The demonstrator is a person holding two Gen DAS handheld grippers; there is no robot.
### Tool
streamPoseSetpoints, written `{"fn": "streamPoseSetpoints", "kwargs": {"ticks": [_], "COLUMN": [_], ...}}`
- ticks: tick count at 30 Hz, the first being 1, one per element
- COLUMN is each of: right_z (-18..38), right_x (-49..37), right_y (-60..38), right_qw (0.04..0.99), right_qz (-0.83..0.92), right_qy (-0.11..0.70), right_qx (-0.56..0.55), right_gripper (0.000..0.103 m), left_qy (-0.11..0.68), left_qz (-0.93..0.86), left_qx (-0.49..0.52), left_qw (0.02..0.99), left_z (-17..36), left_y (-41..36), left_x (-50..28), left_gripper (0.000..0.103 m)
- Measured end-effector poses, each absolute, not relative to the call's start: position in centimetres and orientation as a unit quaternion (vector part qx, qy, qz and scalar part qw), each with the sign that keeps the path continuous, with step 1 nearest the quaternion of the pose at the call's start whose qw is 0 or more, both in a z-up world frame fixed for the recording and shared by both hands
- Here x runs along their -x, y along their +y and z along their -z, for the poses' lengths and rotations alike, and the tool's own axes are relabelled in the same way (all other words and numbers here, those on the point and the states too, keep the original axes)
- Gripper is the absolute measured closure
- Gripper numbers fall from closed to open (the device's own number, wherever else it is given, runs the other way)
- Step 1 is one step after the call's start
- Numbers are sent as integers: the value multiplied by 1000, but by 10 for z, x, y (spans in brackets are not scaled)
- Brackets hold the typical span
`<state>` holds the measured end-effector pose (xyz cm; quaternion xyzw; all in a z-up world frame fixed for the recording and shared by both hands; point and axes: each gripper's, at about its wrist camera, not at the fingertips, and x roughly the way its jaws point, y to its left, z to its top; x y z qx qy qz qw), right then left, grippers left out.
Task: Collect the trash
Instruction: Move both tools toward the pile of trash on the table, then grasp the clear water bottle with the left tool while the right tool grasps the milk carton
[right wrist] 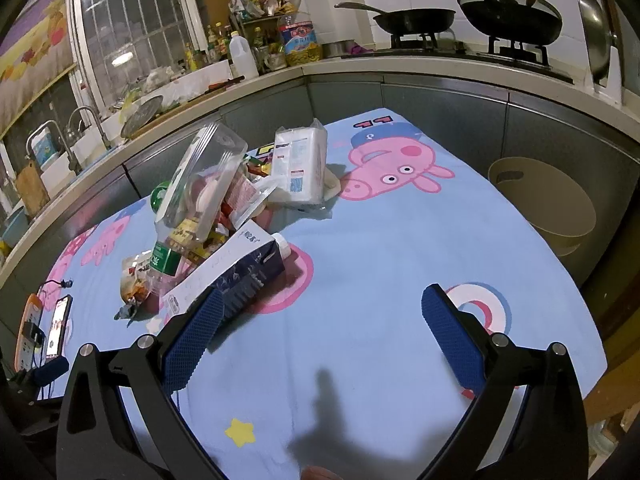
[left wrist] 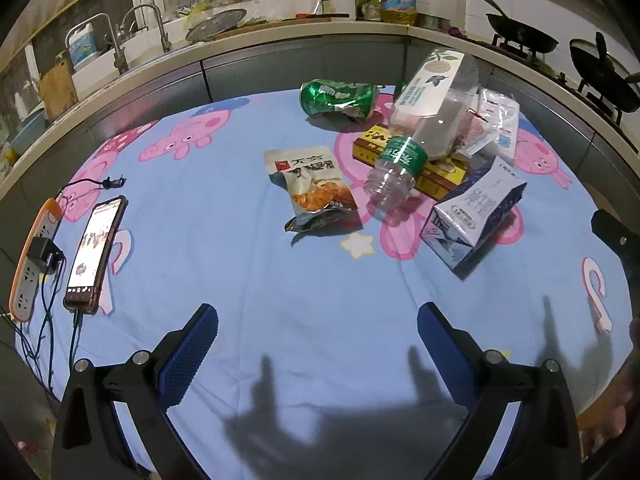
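Trash lies in a pile on the blue cartoon tablecloth (left wrist: 280,280). I see a crushed green can (left wrist: 339,97), a snack packet (left wrist: 310,188), a clear plastic bottle (left wrist: 424,120) leaning on a yellow box (left wrist: 436,170), a milk carton (left wrist: 476,216) and a white plastic pack (left wrist: 500,120). The right wrist view shows the same bottle (right wrist: 200,200), carton (right wrist: 236,272) and white pack (right wrist: 300,164). My left gripper (left wrist: 318,320) hangs open over bare cloth, well short of the packet. My right gripper (right wrist: 322,308) is open too, its left finger close to the carton's near end.
A phone (left wrist: 96,256) and an orange power strip (left wrist: 34,260) with cables lie at the table's left edge. A beige bin (right wrist: 548,204) stands beyond the table's right side. The kitchen counter (left wrist: 280,36) with sink, bottles and pans curves behind.
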<state>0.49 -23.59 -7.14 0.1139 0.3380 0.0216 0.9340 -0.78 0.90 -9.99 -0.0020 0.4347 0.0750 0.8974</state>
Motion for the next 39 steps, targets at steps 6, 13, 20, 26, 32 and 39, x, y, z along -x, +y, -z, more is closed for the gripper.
{"fn": "streamPoseSetpoints", "kwargs": {"ticks": [6, 13, 20, 26, 32, 39], "right_z": [72, 65, 69, 71, 73, 69], "right_x": [-13, -13, -28, -42, -54, -69], "right_y": [-230, -228, -229, -226, -227, -237], "right_qw": [933, 943, 936, 931, 928, 927], "right_qz": [-34, -38, -42, -43, -39, -21], "right_qy": [340, 311, 326, 338, 345, 343], "right_qx": [-110, -113, -127, -133, -136, -149], "right_gripper": [5, 5, 5, 5, 5, 5], "left_qy": [428, 388, 381, 363, 342, 351], "left_qz": [-72, -61, -29, 26, 56, 57], "left_qx": [10, 11, 33, 5, -41, -54], "left_qw": [901, 920, 923, 931, 937, 933], "left_z": [101, 92, 74, 53, 40, 42], "left_y": [20, 45, 64, 40, 0, -17], "left_x": [-5, -22, -46, -76, -108, -136], "left_gripper": [4, 4, 7, 8, 5, 4]}}
